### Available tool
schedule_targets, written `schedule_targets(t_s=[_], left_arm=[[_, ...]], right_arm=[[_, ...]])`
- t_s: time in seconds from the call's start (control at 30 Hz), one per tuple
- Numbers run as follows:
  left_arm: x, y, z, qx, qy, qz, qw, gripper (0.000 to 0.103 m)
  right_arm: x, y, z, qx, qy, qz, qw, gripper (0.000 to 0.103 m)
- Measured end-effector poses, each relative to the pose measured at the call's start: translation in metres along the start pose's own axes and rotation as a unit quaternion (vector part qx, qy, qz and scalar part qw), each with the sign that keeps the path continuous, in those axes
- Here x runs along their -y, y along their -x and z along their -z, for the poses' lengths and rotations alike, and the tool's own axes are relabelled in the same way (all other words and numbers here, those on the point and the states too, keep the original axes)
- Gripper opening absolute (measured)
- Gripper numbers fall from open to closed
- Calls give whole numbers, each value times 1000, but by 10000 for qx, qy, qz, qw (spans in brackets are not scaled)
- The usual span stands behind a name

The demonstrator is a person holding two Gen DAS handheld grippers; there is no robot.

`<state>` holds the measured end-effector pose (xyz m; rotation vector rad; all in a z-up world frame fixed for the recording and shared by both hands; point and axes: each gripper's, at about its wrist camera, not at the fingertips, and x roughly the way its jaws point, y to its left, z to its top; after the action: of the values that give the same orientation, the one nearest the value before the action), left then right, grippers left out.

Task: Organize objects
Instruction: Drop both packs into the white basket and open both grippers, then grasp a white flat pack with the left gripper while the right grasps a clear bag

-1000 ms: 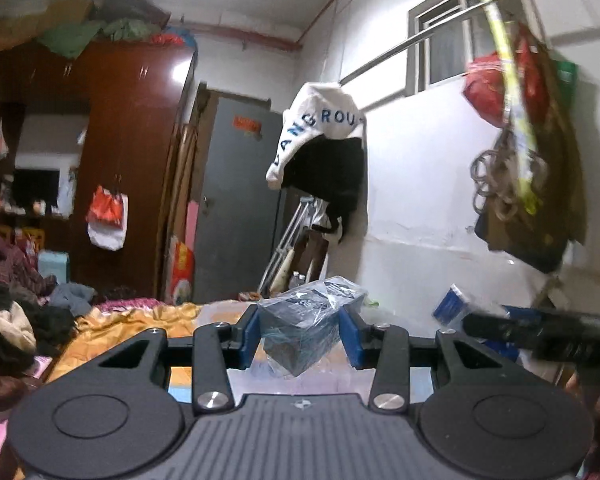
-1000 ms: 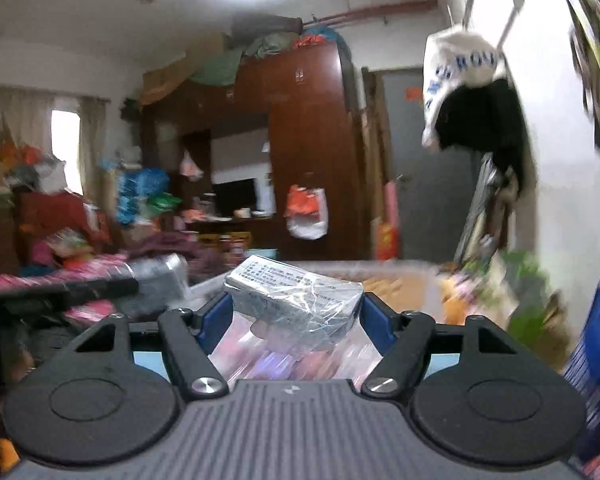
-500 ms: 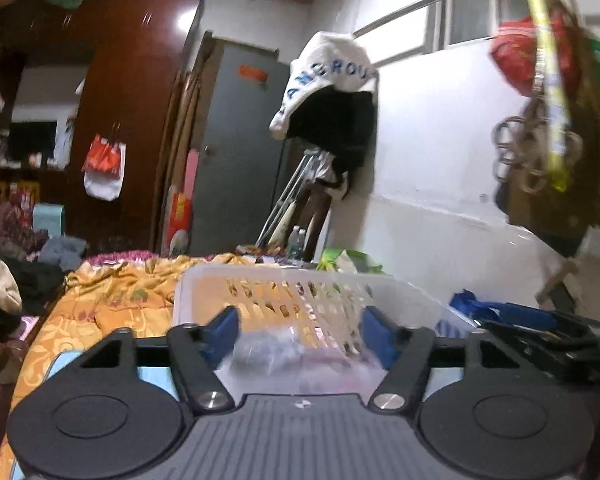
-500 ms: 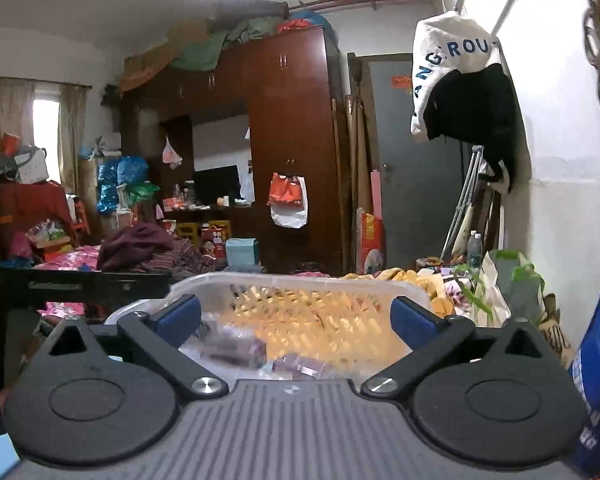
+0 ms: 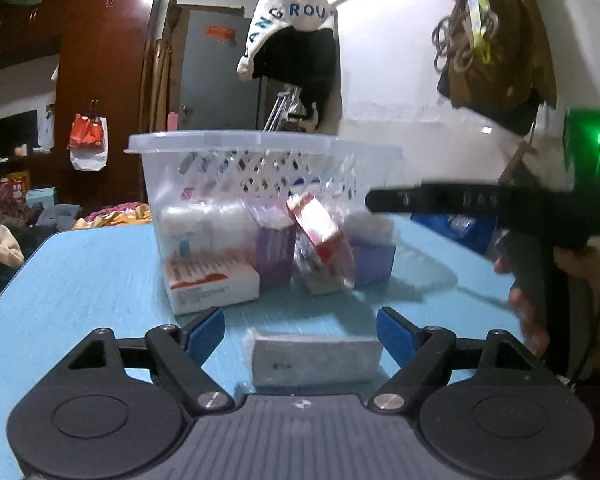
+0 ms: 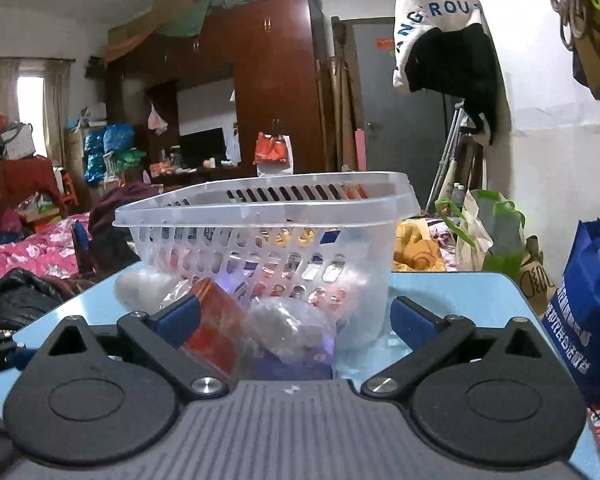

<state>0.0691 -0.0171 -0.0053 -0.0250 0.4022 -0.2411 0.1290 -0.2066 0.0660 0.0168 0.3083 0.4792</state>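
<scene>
A cluttered bedroom is seen behind a blue table (image 5: 100,264). The basket (image 5: 236,148) of boxes is sat at 12 o'clock; a wrapped box (image 5: 312,356) is framed by the wide-open, empty left gripper (image 5: 300,330). The right gripper (image 6: 294,314) is spread wide too, nothing gripped.

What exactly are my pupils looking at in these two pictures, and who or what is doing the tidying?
No robot: a person holds a pair of hand-operated tongs in each hand, each with a camera looking forward along its fingers.

Left camera: the open left tongs frame a wrapped grey packet lying on the blue table. Behind stands a clear plastic basket with boxes at its base. The right tool reaches in from the side.

Right camera: the right tongs are open, holding nothing, close to the basket; a red box and crinkled wrapped packets lie between them.
</scene>
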Motion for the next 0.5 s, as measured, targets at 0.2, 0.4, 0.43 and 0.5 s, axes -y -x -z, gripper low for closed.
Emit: schedule_targets(t_s=[0.2,0.4,0.43,0.5], left_arm=[[9,-8,11,-174,-228,-125,9995,87],[1,-13,11,-153,-159,-226,9995,78],[-1,-12,12,-121,-144,-223,9996,78],[-4,-12,13,-100,-224,-234,9994,77]], right_arm=[[1,-2,3,-102,6,64,9999,103],[-7,-17,4,-372,181,245,9988,97],[-8,-19,4,-405,215,270,9986,95],[-10,-22,3,-460,282,253,9982,87]])
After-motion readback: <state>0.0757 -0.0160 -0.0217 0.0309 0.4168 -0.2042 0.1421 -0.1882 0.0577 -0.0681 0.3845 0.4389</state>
